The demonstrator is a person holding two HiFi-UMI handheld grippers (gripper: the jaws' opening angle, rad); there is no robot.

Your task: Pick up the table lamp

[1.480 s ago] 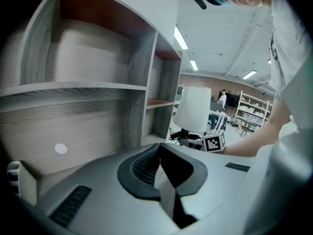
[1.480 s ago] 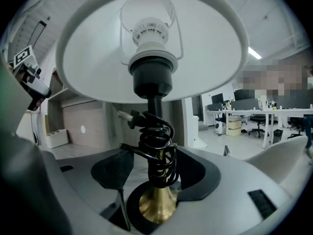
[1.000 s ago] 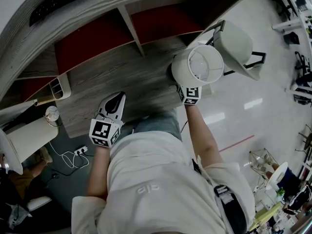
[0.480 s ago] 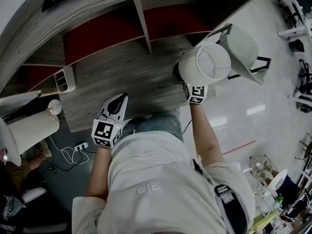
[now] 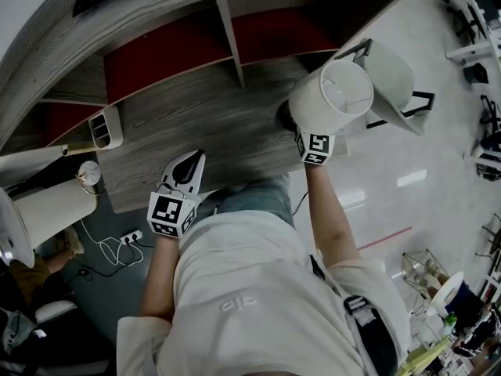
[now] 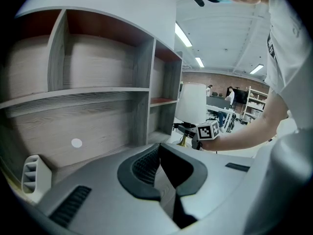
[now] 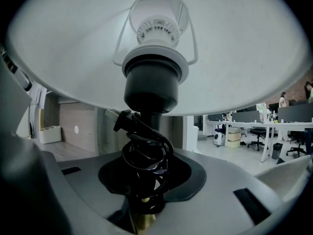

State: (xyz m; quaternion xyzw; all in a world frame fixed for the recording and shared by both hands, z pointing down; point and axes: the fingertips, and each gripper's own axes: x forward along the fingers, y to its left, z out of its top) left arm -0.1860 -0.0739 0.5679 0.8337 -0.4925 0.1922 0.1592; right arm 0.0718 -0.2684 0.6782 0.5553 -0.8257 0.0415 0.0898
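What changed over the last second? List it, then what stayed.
The right gripper has just been closing its jaws onto the table lamp at its stem, coiled cord included, taking hold of it. The shade looks slightly more tilted in the head view. The left gripper, shut and empty, hovers over the desk as before.

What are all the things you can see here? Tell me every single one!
table lamp: one, white shade, black cord coiled on a brass stem, at the desk's right end.
desk: one, grey wood, middle of the head view.
shelf compartments: several, red backs, above the desk.
organiser: one, white, desk's left end.
chair: one, white, on the floor beyond the lamp.
power strip: one, white, on the floor at the left.
left gripper: one, grey, fingers together, empty, over the desk's near edge.
right gripper: one, grey, fingers have just closed onto the lamp's stem.
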